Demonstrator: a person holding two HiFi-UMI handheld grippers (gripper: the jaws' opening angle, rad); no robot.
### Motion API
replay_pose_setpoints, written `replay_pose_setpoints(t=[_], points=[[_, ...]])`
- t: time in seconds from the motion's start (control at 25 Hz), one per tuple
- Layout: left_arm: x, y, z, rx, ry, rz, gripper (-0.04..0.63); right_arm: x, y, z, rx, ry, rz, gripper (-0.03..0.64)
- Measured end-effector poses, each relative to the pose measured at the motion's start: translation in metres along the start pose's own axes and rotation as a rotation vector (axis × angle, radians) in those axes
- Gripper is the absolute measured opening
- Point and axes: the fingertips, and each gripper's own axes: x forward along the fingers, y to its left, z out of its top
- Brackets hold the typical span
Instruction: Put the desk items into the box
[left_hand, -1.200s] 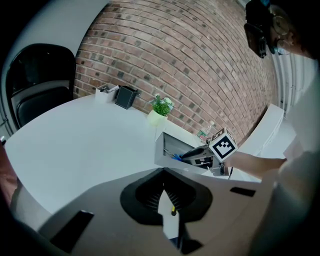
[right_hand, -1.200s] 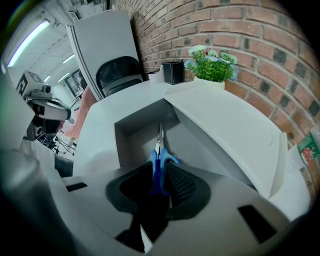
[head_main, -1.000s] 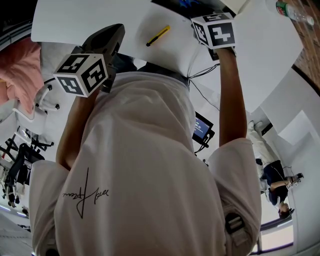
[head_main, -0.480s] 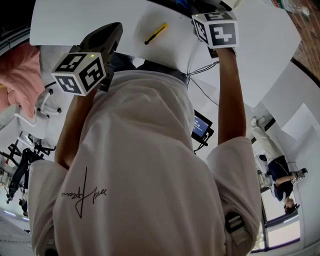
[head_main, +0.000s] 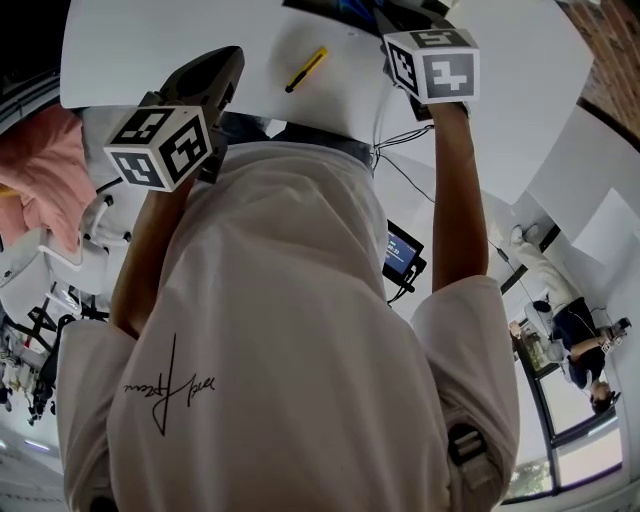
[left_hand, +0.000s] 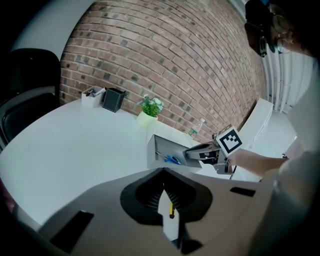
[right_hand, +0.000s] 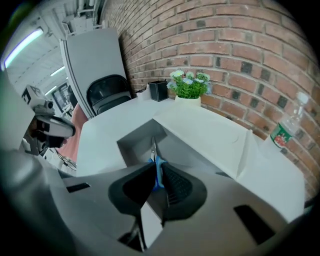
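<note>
- The left gripper (head_main: 228, 62) hangs over the near edge of the white desk (head_main: 150, 40). Its jaws are drawn together at the tips and nothing is clamped between them.
- A yellow utility knife (head_main: 305, 70) lies flat on the desk at the left gripper's 3 o'clock in the head view. It is apart from both grippers and outside the box. In the left gripper view a sliver of it shows through the slit behind the pads.
- The white box (right_hand: 131, 146) stands open on the desk, its grey inside facing the right gripper.
- The right gripper (right_hand: 154, 166) is at the knife's 3 o'clock in the head view. Its jaws have just been closing and now pinch the blue handle of the scissors (right_hand: 157, 172).
- The scissors' metal blades point toward 12 o'clock into the box opening. Whether they touch the box floor is hard to say.
- In the right gripper view a black holder (right_hand: 159, 90) sits at the opening's 12 o'clock against the brick wall. A potted plant (right_hand: 189, 85) is at its 1 o'clock and a water bottle (right_hand: 287, 125) at its 3 o'clock.
</note>
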Motion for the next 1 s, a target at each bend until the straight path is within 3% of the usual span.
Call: replay_pose_setpoints(t=[0.16, 1.0], points=[[0.004, -0.006, 0.002, 0.015, 0.007, -0.023, 0.005, -0.012, 0.000, 0.004, 0.071, -0.041, 0.003, 0.058], [0.012, -0.032, 0.015, 0.129, 0.025, -0.142, 0.005, -0.054, 0.034, -0.031, 0.197, -0.086, -0.051, 0.040]])
